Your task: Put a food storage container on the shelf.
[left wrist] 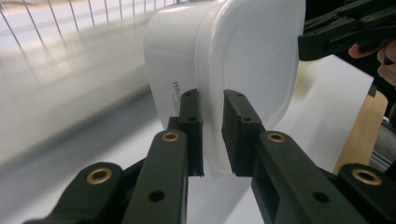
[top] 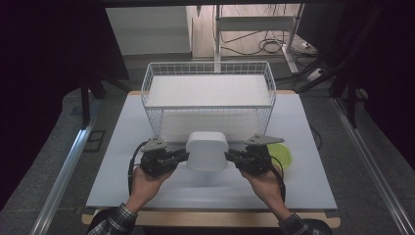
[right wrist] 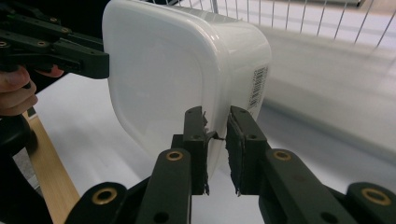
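Gripping the white plastic container (top: 207,151) from both sides, the two claws hold it above the counter (top: 122,161), in front of the wire basket (top: 208,100). The left claw (top: 184,155) is pinched on the rim at the container's left side; in the left gripper view its two black pads (left wrist: 191,126) clamp the thin lip of the container (left wrist: 224,70) between them, with only the rim's thickness separating them. The right claw (top: 229,156) is pinched on the opposite rim; in the right gripper view the pads (right wrist: 240,140) press on the lip of the container (right wrist: 163,79) in the same manner.

The container is a rounded-square tub with its opening facing the person (the high view shows its base turned toward the basket). A barcode label (right wrist: 258,86) sits on one side wall, and small printed lettering (left wrist: 176,91) appears on the wall nearest the left claw.

Each claw is held in one of the person's hands: left hand (top: 147,181), right hand (top: 266,181). Plaid sleeves show at the bottom edge of the high view. A black cable trails from each claw toward the person.

A yellow-green lid (top: 283,155) lies flat on the counter just beside the right claw, partly hidden behind it. The wire basket stands upright at the far half of the counter, with its near wall close behind the container.
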`<control>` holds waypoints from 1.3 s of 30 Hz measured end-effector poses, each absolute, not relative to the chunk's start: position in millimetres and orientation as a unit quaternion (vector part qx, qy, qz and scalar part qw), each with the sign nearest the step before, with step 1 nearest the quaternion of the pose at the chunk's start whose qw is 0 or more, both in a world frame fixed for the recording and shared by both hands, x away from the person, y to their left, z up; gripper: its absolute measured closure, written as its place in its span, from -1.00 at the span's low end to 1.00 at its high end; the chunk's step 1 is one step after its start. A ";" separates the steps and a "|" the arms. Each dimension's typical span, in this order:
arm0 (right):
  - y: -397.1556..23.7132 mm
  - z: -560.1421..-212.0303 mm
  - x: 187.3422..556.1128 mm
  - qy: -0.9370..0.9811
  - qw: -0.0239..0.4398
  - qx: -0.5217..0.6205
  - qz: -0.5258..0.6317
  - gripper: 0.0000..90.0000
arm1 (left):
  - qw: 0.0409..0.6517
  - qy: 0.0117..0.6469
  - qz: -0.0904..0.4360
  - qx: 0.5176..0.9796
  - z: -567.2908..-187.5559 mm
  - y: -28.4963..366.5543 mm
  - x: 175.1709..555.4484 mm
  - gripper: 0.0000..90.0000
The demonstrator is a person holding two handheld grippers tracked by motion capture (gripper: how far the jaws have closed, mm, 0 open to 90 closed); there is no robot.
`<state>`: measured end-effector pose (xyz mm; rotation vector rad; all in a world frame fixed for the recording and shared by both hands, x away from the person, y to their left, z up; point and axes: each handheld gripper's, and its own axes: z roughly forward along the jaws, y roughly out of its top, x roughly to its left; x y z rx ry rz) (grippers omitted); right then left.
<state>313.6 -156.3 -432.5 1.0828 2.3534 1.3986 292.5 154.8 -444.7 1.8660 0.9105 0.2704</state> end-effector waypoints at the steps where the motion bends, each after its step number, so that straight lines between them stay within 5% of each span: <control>1: -156.1 -429.0 314.5 0.795 0.101 0.365 0.475 0.74 | 0.501 0.375 0.114 0.771 -440.9 155.1 293.4 0.75; 39: -152.6 -328.1 355.0 0.773 0.139 0.338 0.519 0.74 | 0.548 0.358 0.153 0.741 -343.3 161.3 327.6 0.76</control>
